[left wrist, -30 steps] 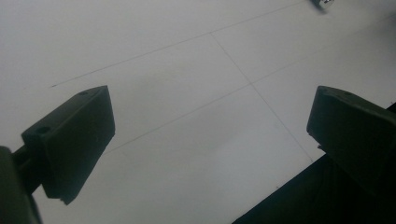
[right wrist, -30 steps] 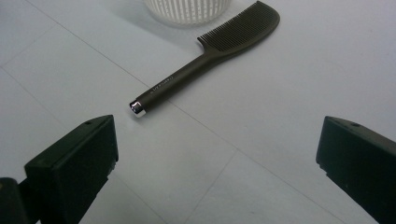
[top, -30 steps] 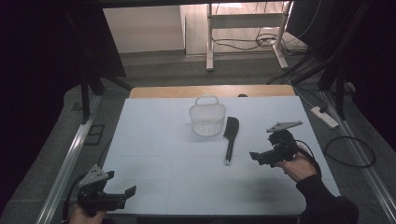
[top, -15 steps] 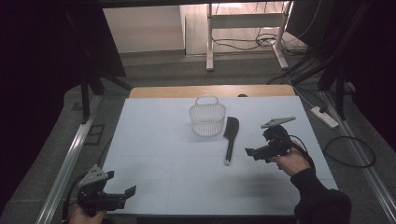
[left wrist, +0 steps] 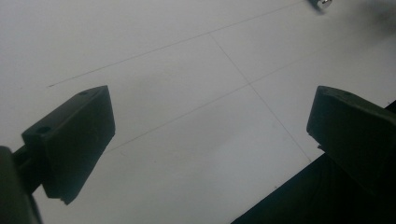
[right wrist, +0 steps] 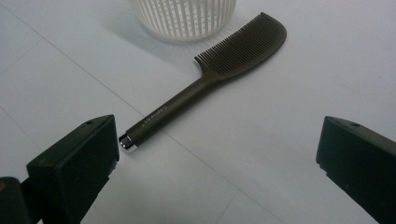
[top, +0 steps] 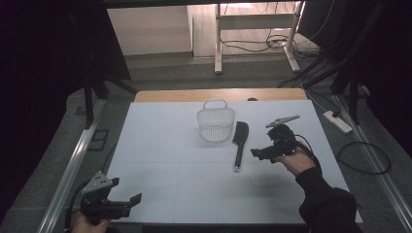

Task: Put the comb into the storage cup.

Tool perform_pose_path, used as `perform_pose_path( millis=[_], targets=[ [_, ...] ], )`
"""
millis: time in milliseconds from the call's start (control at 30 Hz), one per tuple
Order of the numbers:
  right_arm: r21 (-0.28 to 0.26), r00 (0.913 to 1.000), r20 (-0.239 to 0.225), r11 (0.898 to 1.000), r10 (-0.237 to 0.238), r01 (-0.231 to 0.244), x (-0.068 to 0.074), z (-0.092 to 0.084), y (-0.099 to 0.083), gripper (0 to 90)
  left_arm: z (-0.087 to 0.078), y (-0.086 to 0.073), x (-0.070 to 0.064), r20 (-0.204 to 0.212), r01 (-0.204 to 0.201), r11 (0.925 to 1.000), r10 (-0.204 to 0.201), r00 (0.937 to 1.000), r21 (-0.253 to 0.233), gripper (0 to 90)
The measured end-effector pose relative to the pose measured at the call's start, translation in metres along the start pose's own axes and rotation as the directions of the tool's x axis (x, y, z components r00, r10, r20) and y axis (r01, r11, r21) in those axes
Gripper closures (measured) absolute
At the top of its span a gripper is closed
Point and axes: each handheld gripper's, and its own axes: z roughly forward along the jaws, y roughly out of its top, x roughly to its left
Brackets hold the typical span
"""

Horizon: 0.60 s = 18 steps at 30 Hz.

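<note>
Nearest, the left tool (top: 127,201) waits wide open and empty at the bench (top: 165,145) edge. Farther, the right tool (top: 259,154), spread and empty, faces the comb (top: 239,141) handle; its toothed end lies just beside the basket (top: 215,123).

The high view is dim overall: the white tabletop (top: 170,145) is the one evenly lit surface, the room at both sides falls to near black, and a bright patch of floor (top: 252,19) glows beyond the tabletop's far edge. In the right gripper view the comb (right wrist: 210,74) is sharp and casts only a soft, faint shadow, while the close black jaws are slightly blurred. The left gripper view is greyer, with broad soft shadows and no glare.
</note>
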Motion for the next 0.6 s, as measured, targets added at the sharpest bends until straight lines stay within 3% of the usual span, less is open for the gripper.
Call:
perform_pose_path(
  millis=[600],
  targets=[
    [0.047, 0.9999, 0.009, 0.999, -0.011, 0.011, 0.001, 0.024, 0.022, 0.0, 0.0, 0.0, 0.001, 0.003, 0.002, 1.0, -0.002, 1.0, -0.001, 1.9]
  ],
)
